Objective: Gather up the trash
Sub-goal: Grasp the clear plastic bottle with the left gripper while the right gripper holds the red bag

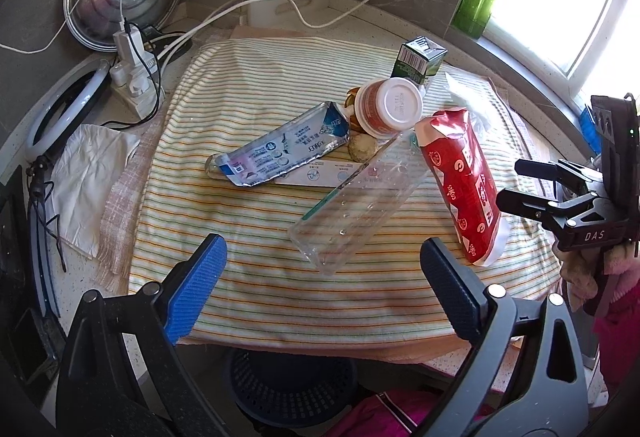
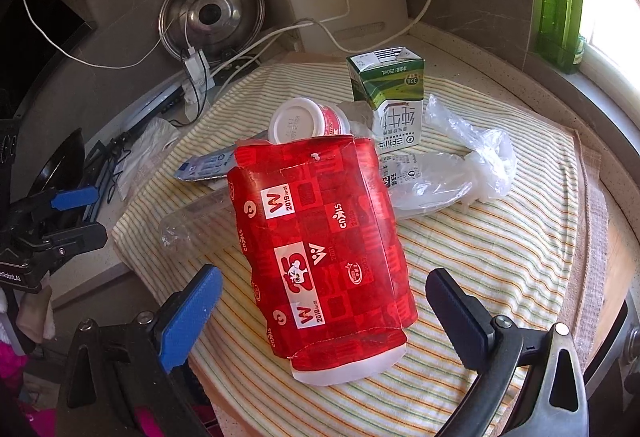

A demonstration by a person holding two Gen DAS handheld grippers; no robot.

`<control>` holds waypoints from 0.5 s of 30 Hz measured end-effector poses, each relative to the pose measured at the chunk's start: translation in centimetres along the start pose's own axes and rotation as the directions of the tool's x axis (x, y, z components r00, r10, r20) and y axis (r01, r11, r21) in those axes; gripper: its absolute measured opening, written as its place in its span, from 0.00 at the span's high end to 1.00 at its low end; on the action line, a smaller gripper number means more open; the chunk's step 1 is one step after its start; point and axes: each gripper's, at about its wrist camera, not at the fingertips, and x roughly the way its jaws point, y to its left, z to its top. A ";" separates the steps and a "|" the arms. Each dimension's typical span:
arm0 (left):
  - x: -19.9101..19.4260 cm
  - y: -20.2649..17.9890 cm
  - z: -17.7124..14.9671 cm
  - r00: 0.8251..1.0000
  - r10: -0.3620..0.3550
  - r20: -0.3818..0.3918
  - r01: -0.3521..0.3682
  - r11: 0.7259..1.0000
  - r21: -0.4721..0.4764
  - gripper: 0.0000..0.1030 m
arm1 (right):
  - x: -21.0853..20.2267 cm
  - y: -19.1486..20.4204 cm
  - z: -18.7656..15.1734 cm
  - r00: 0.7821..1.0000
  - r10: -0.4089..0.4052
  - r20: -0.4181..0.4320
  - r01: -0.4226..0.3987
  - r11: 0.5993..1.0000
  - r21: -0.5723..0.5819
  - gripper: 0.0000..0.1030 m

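— Fingers on both grippers? 
— Spread wide, holding nothing: left gripper [image 1: 322,283] hovered over the clear bottle [image 1: 352,201], right gripper [image 2: 324,311] straddled the red carton [image 2: 320,237].
— Location of the trash?
— Piled on the striped cloth [image 1: 248,277], bin [image 1: 292,385] below the counter edge.
— Risk?
— Likely: lifting the carton could topple the cup [image 2: 304,121] leaning behind it, or the slick bottle could roll away.
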 end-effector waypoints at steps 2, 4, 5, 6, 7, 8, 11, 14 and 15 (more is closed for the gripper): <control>0.4 -0.3 0.3 1.000 -0.006 -0.013 0.006 1.000 0.010 0.08 | 0.4 -0.9 0.3 0.998 0.059 -0.013 -0.059 0.998 -0.003 0.00; 1.1 -0.6 0.6 1.000 -0.012 -0.029 0.012 1.000 0.025 0.10 | 1.0 -2.1 0.4 0.994 0.102 -0.032 -0.102 0.995 -0.003 0.00; 1.4 -0.8 0.7 0.999 -0.013 -0.037 0.014 0.999 0.032 0.11 | 1.4 -2.7 0.6 0.992 0.118 -0.040 -0.118 0.993 0.003 0.00; 1.8 -1.0 0.9 0.999 -0.016 -0.047 0.017 0.999 0.041 0.12 | 1.7 -3.5 0.7 0.989 0.138 -0.050 -0.137 0.990 0.014 0.00; 2.2 -1.2 1.1 0.998 -0.018 -0.059 0.021 0.998 0.055 0.12 | 2.1 -4.1 0.9 0.985 0.163 -0.061 -0.162 0.986 0.029 0.01; 2.6 -1.5 1.4 0.997 -0.017 -0.070 0.022 0.997 0.072 0.12 | 2.5 -4.7 1.1 0.978 0.194 -0.070 -0.191 0.980 0.046 0.01; 4.4 -2.3 2.4 0.994 -0.015 -0.110 0.030 0.991 0.131 0.12 | 3.6 -6.0 1.5 0.955 0.284 -0.091 -0.278 0.958 0.074 0.01; 6.5 -3.0 3.6 0.986 -0.015 -0.164 0.045 0.982 0.182 0.12 | 4.7 -6.2 1.8 0.931 0.346 -0.113 -0.340 0.938 0.070 0.02; 7.1 -3.1 3.9 0.984 -0.013 -0.176 0.047 0.980 0.193 0.12 | 5.2 -6.1 1.9 0.927 0.354 -0.121 -0.349 0.935 0.068 0.02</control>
